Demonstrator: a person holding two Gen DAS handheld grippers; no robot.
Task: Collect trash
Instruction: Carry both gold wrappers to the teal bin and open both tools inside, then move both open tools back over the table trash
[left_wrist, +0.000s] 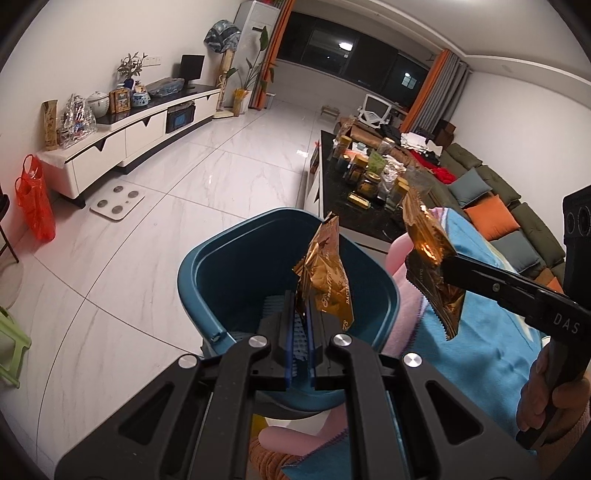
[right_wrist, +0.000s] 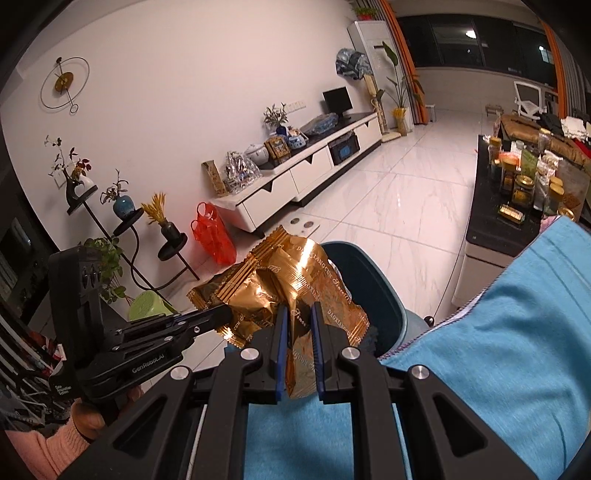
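Now both my tongs pinch crinkled gold foil wrappers: left tongs (left_wrist: 301, 314) hold one wrapper (left_wrist: 327, 273) above the teal plastic bin (left_wrist: 207, 266), right tongs (right_wrist: 298, 332) grip another (right_wrist: 295, 280) beside it. I'd centre each over the opening before releasing.

Left gripper (left_wrist: 303, 295) jaws nearly closed, blue pads pinching a gold wrapper (left_wrist: 327, 275) at its lower edge, fingers pointing forward and slightly down. Right gripper (right_wrist: 299, 314) also clamped, on a second gold wrapper (right_wrist: 310, 295) that runs between its blue pads (right_wrist: 282, 332); from the left wrist view it comes in from the right, held in a bare hand (left_wrist: 550, 391). The two grippers sit close together, tips angled toward each other, not touching.
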